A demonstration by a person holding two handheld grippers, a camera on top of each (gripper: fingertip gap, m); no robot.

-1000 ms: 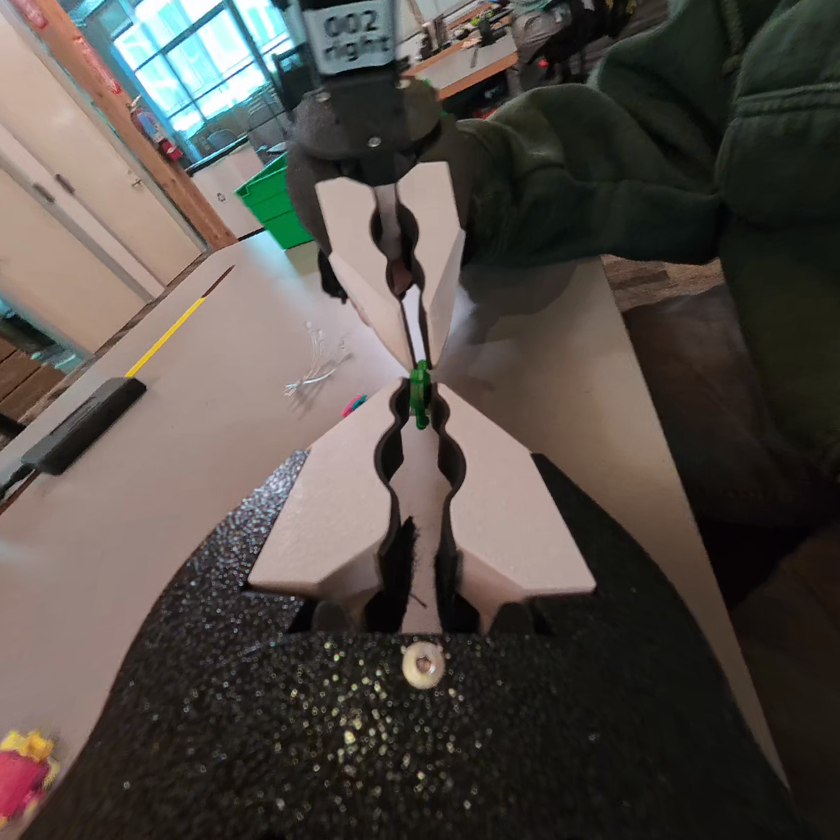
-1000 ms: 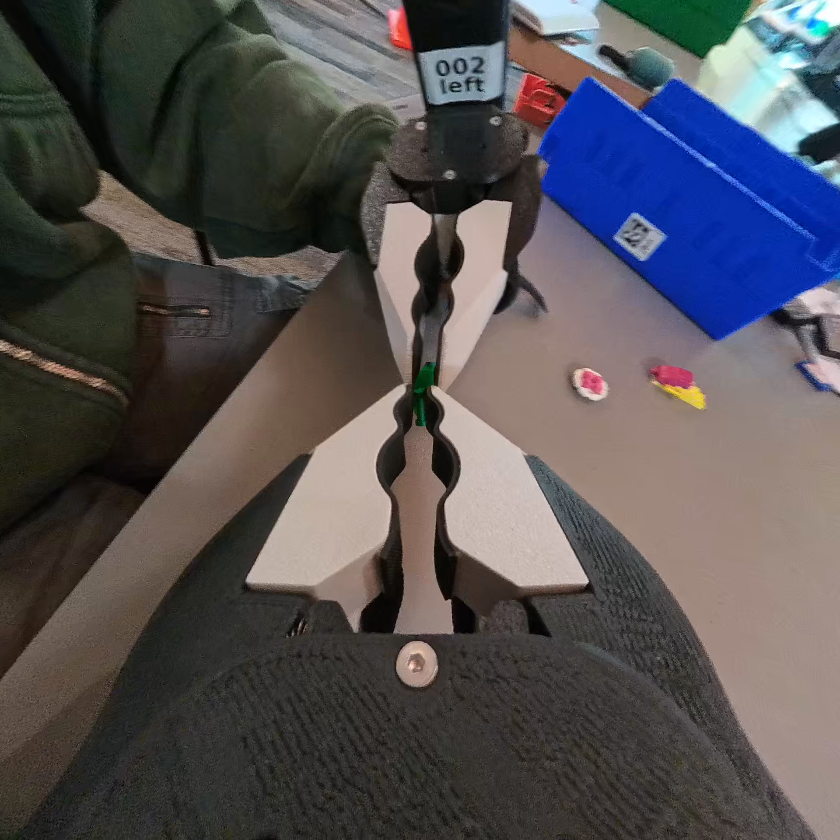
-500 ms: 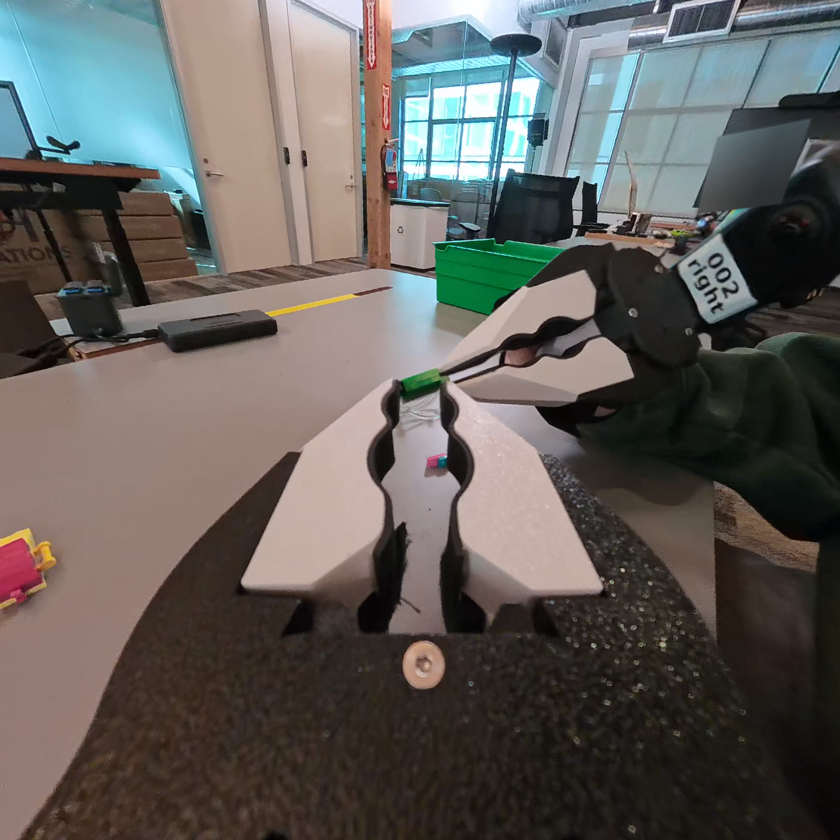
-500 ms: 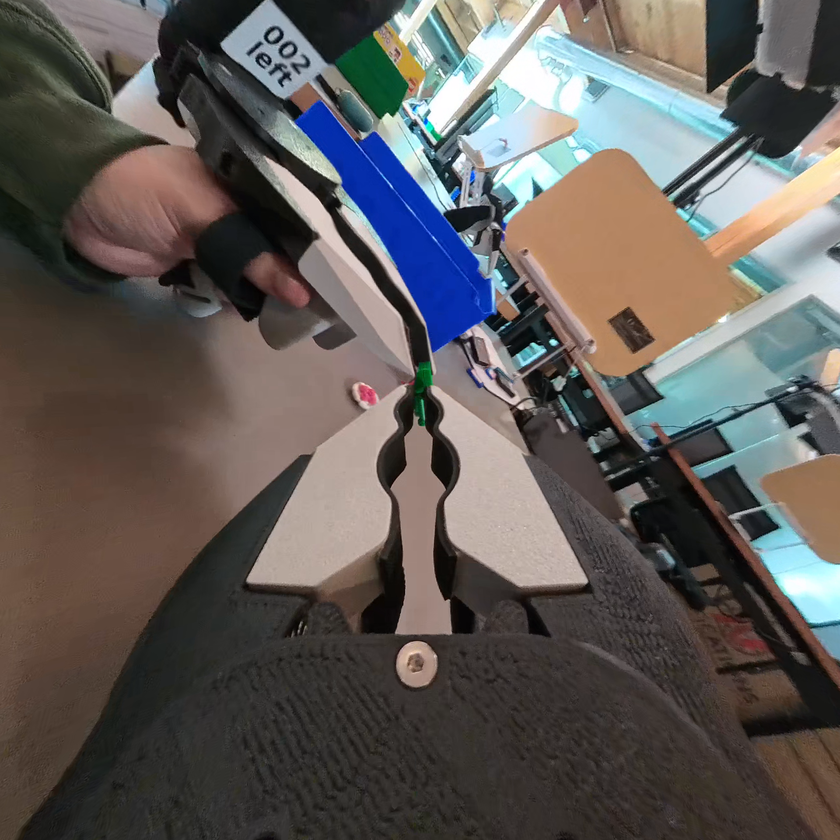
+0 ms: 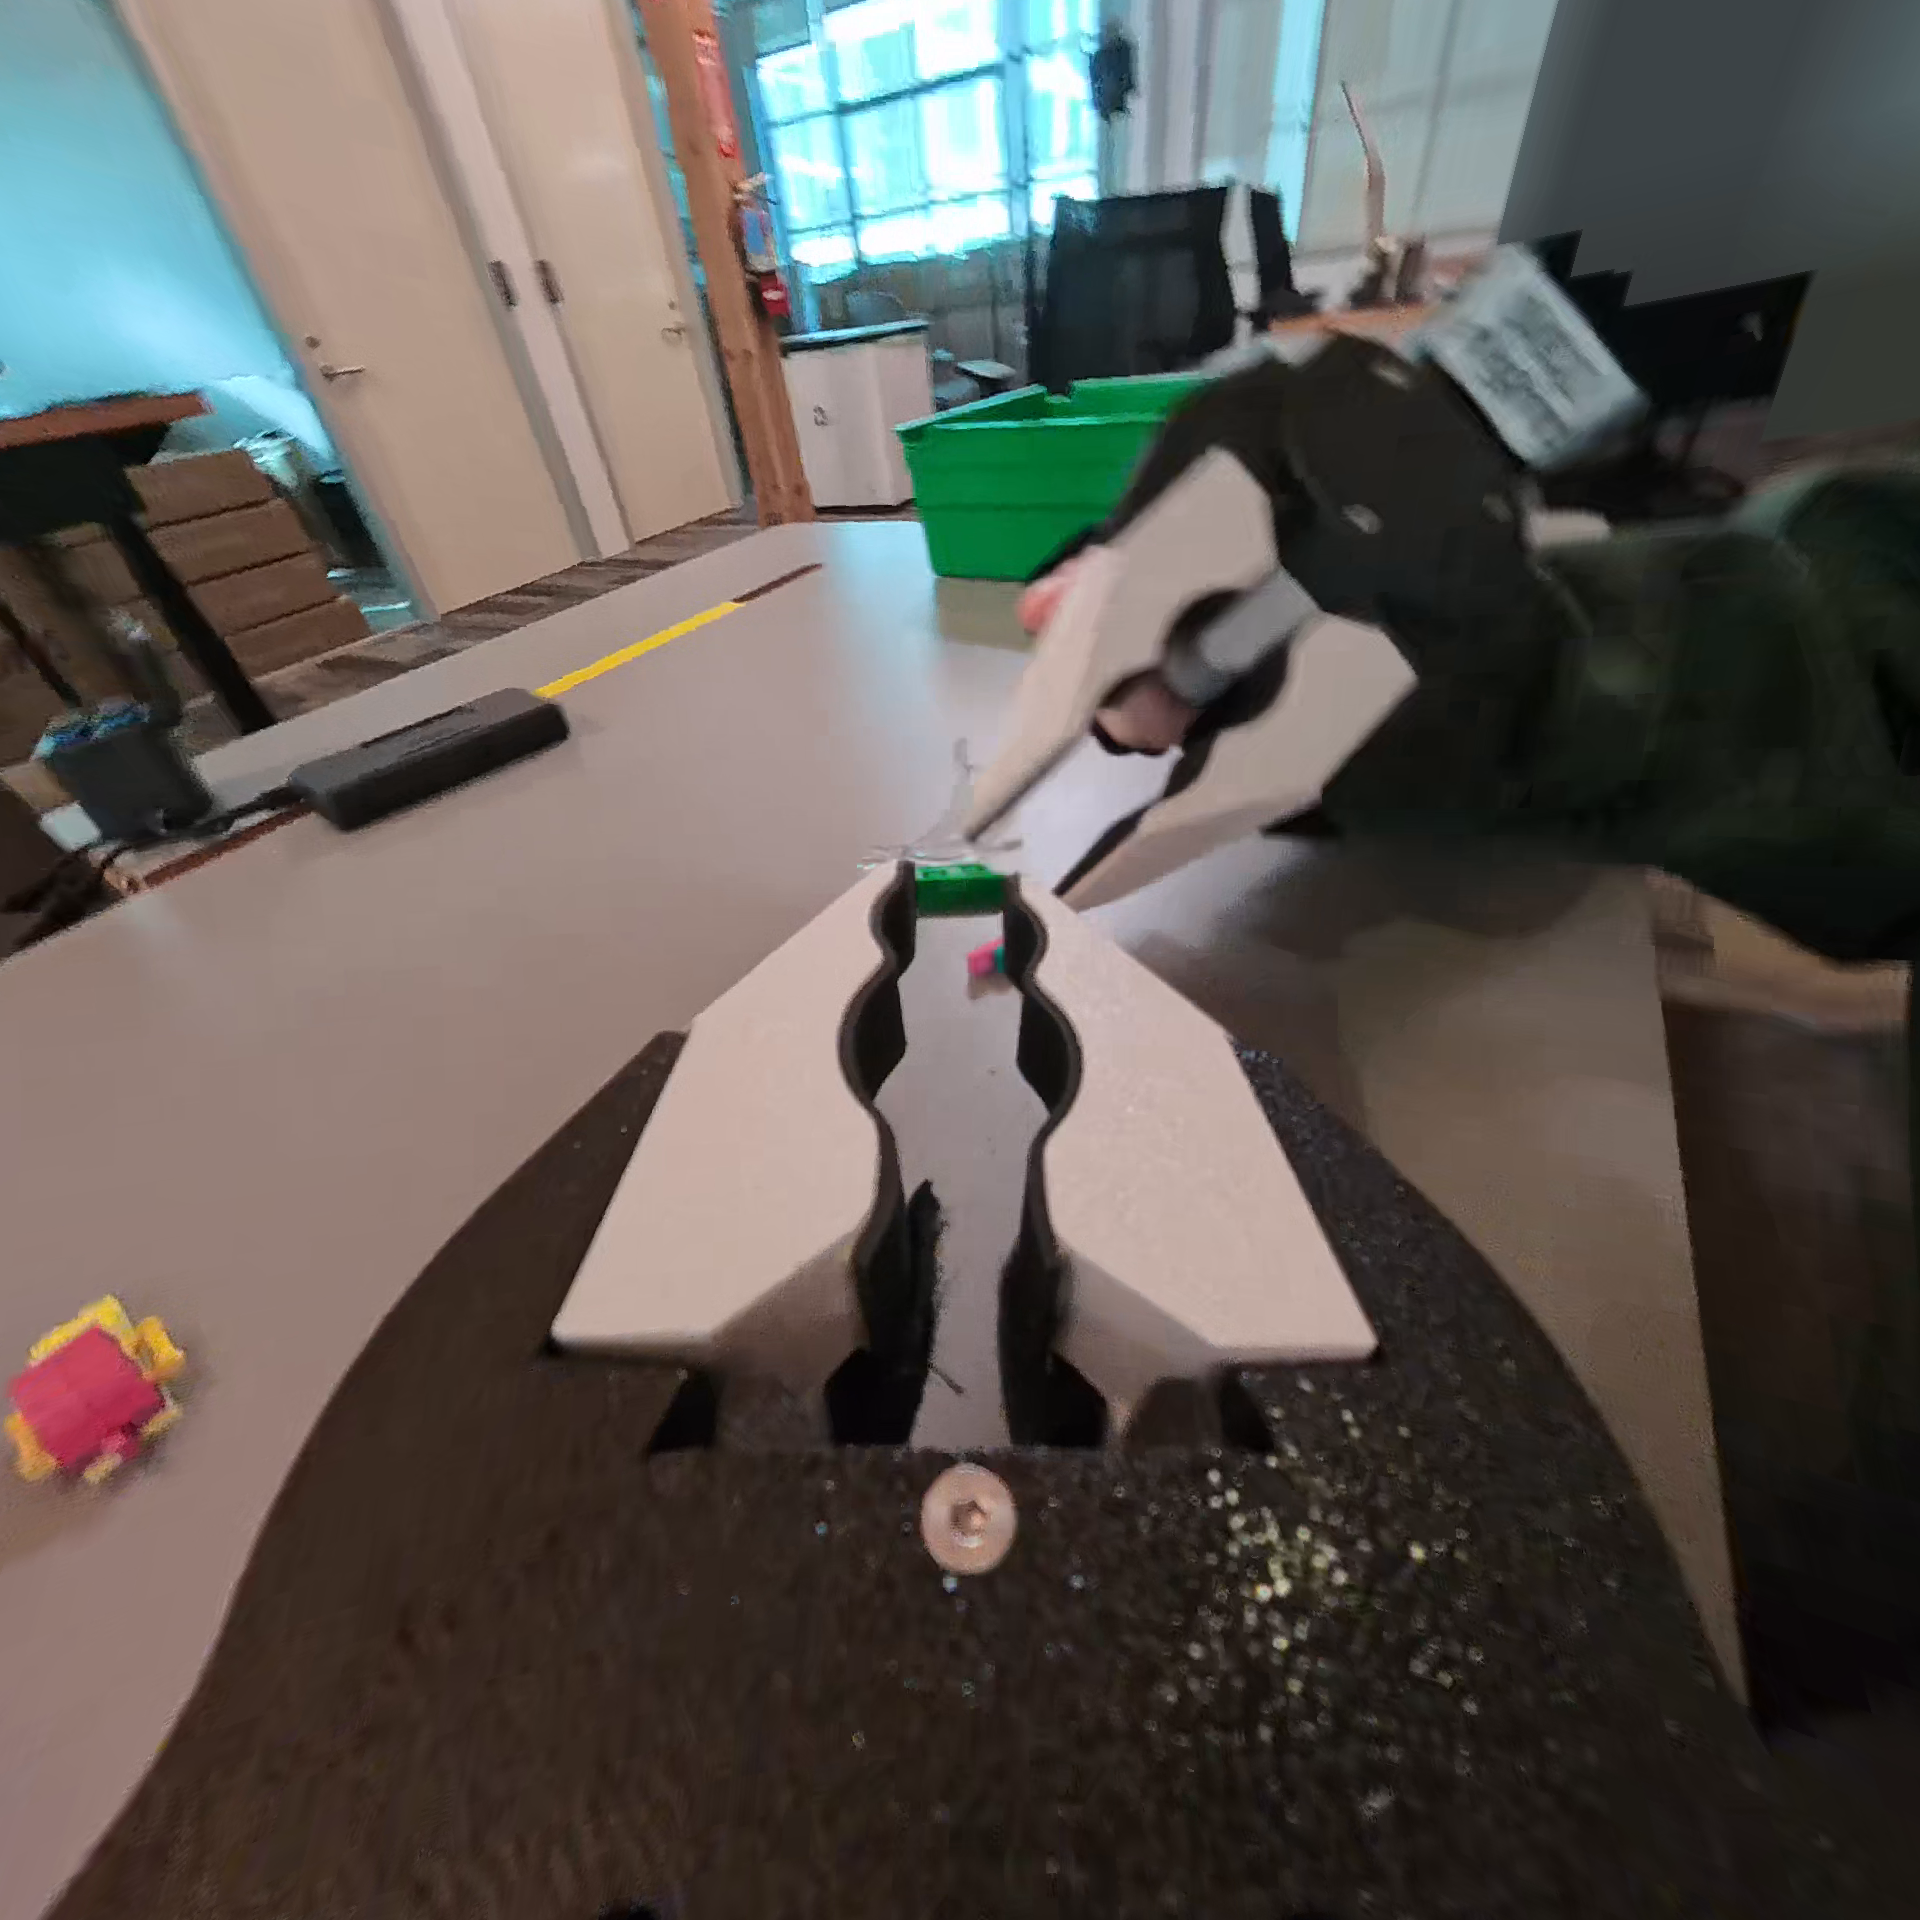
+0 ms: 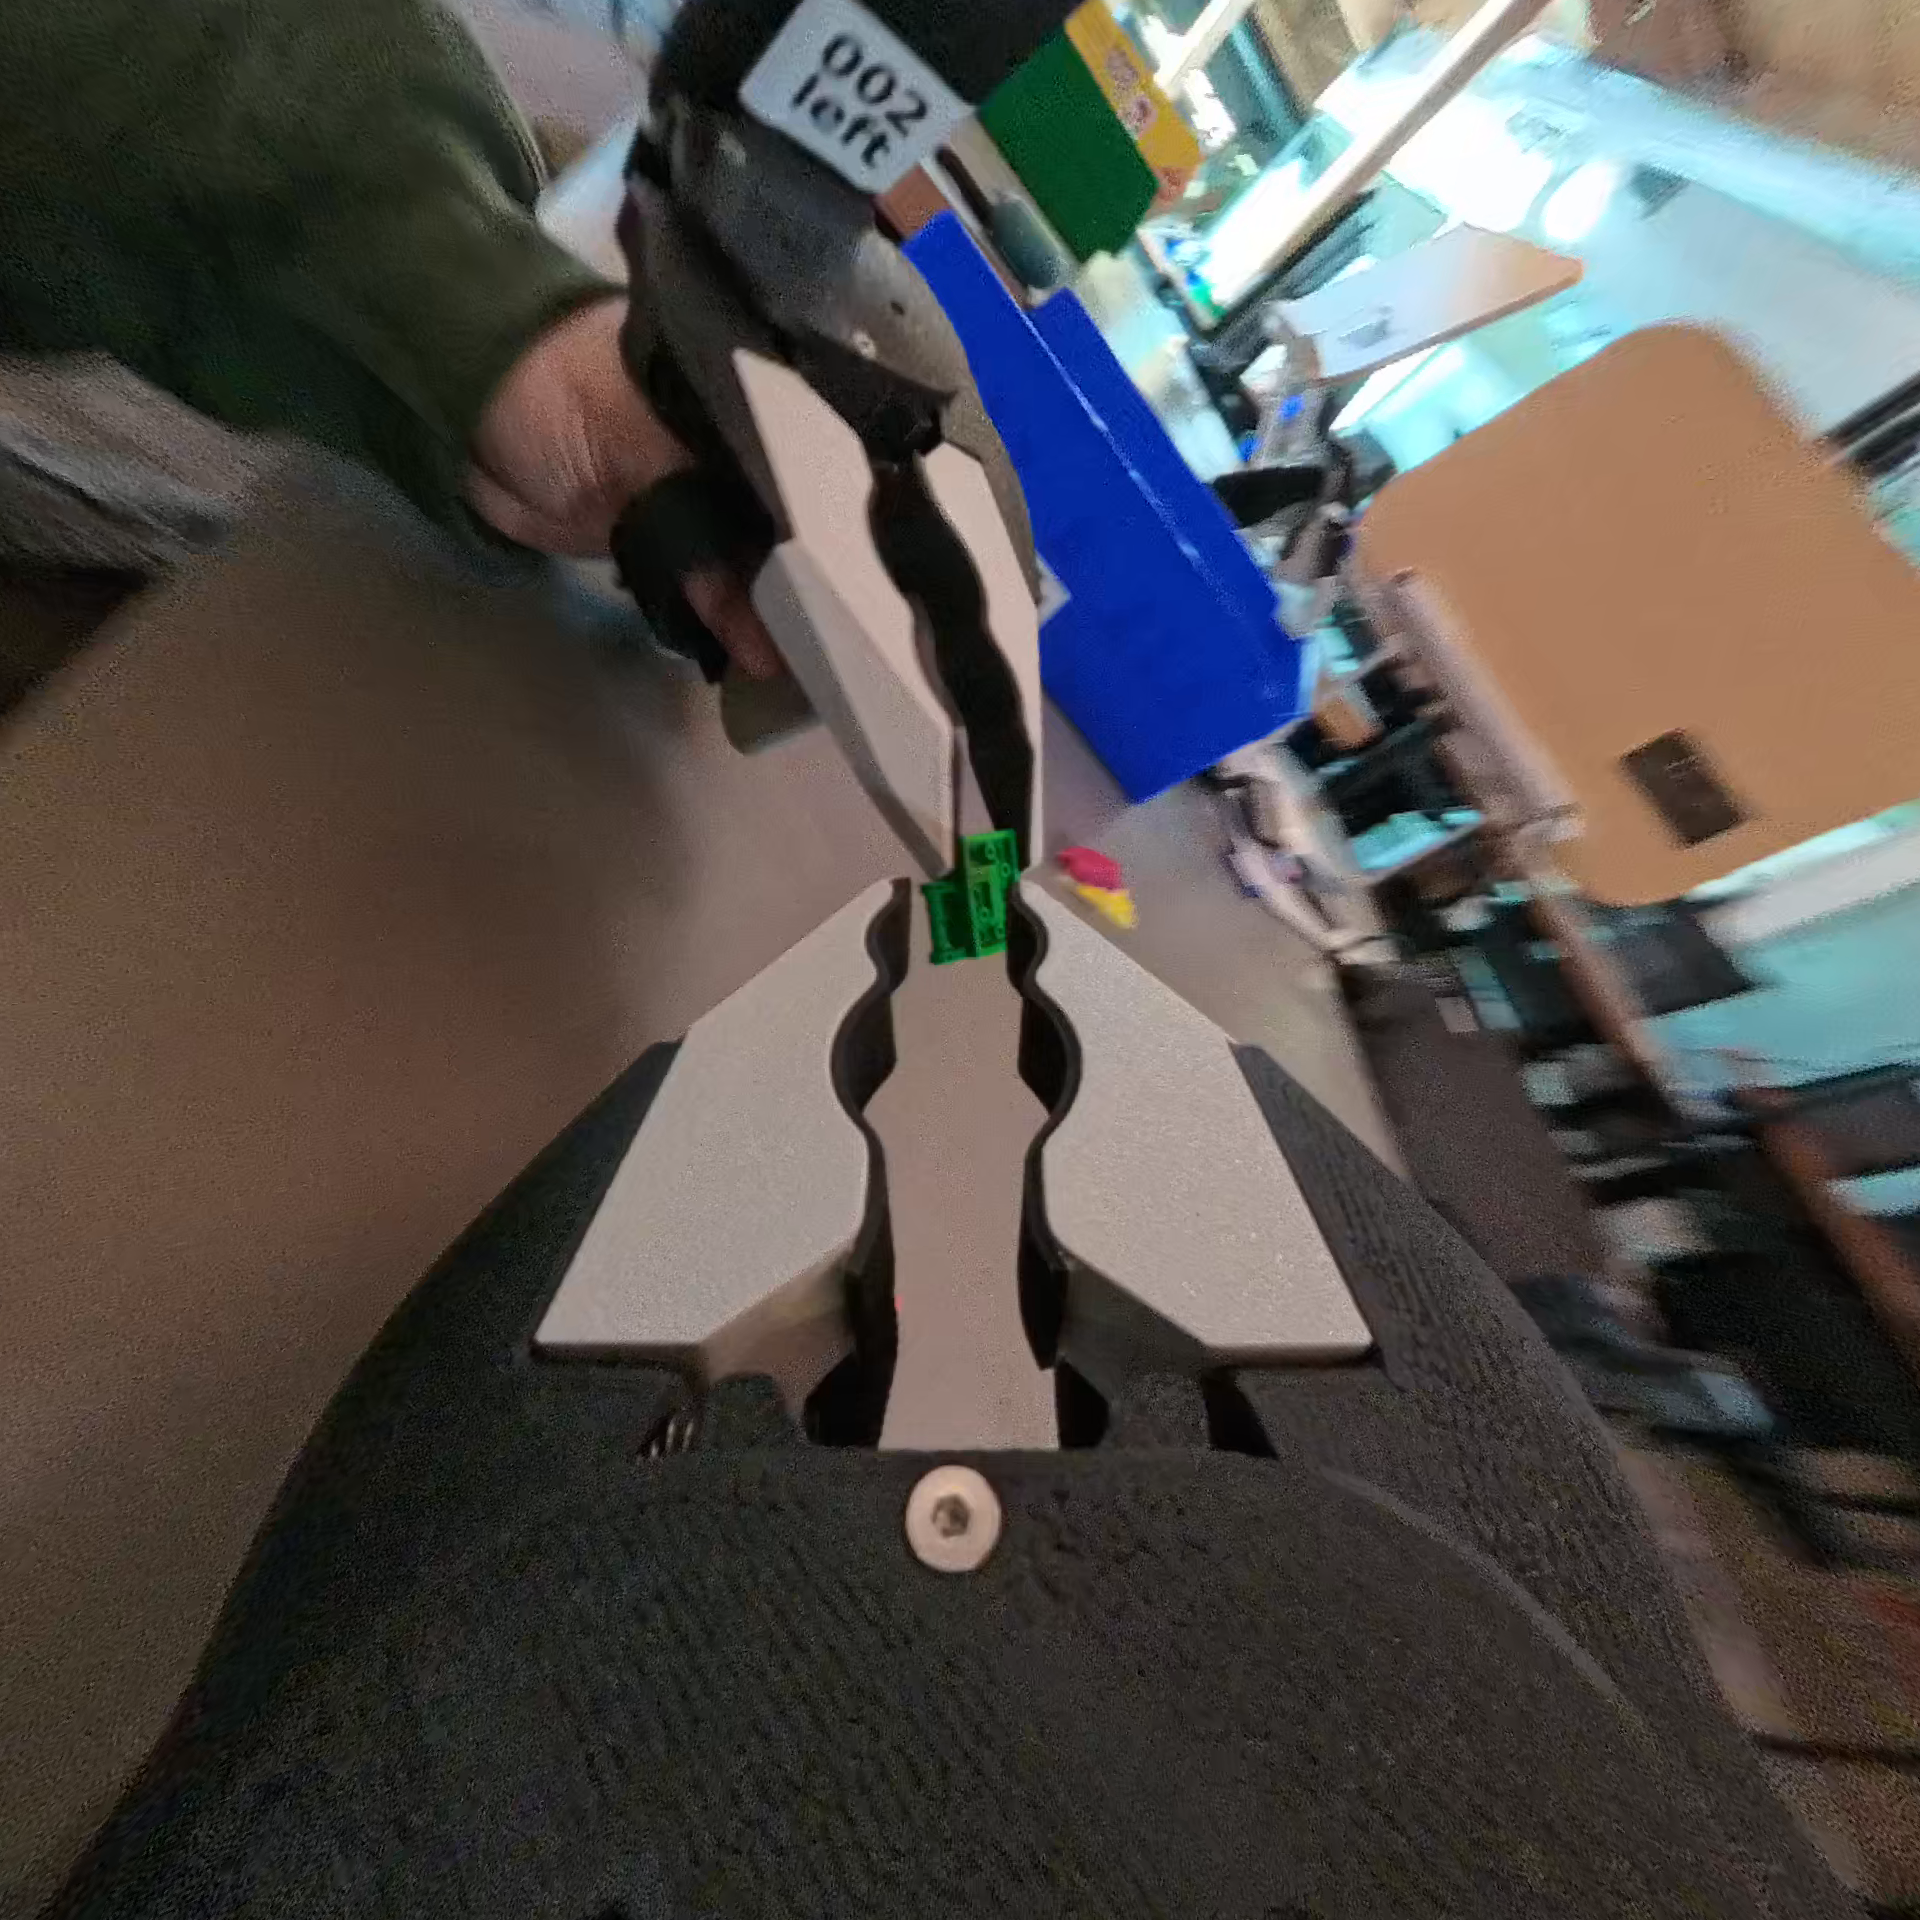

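My left gripper [image 5: 958, 883] is shut on a small green brick piece [image 5: 961, 891], pinched across its fingertips above the grey table [image 5: 416, 1039]. My right gripper [image 5: 1018, 862] comes in from the right with its jaws apart, one fingertip just above the piece and one to its right. In the right wrist view the green piece [image 6: 971, 899] shows as two joined bricks. It sits in the gap at my right gripper's [image 6: 956, 894] tips, with my left gripper [image 6: 987, 847] holding it from above. A hand in a green sleeve holds each gripper.
A red and yellow toy [image 5: 94, 1387] lies on the table at the left, also in the right wrist view [image 6: 1096, 878]. A small pink piece [image 5: 985, 958] lies ahead. A black device [image 5: 436, 753], a green bin [image 5: 1029, 478] and a blue bin [image 6: 1122, 582] stand farther off.
Both grippers were shut on the green piece tip to tip and swung round together. Now my right gripper's jaws have spread and let go; my left still holds the piece.
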